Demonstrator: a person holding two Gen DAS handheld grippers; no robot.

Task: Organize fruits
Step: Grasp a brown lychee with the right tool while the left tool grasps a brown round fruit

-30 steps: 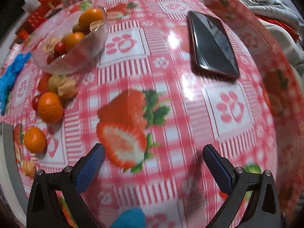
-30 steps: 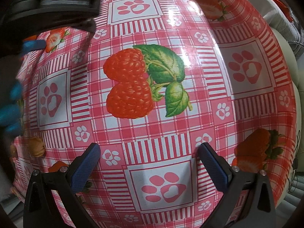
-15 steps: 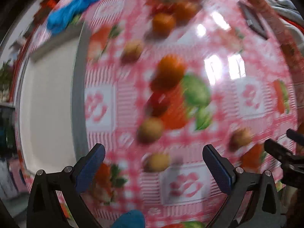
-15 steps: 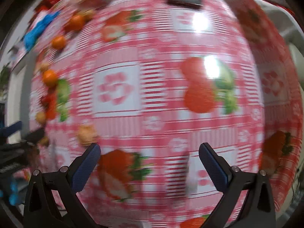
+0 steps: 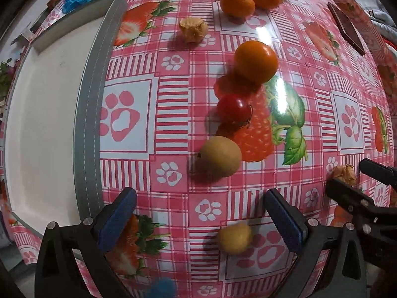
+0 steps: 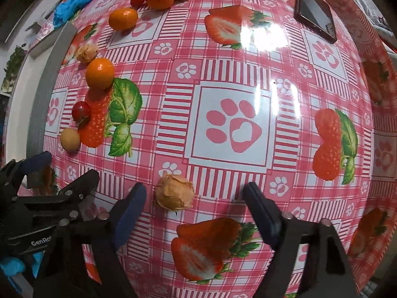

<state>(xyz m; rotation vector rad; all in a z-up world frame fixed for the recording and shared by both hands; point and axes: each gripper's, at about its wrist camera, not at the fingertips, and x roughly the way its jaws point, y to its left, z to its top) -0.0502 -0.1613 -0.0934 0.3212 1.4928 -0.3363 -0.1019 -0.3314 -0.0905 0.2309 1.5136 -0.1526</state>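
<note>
Low, both claws (image 5: 198, 219) (image 6: 196, 203) spread wide

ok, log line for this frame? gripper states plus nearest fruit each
left gripper: open, small yellow fruit between fingers | right gripper: open, husked fruit between fingers | white tray: no fruit visible

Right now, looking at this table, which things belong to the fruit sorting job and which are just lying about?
Part of the job:
oranges
cherry tomato
tan round fruit
small yellow fruit
papery husked fruit
grey-rimmed tray
left gripper, right gripper, fingers open

Just lying about:
phone
blue cloth
</note>
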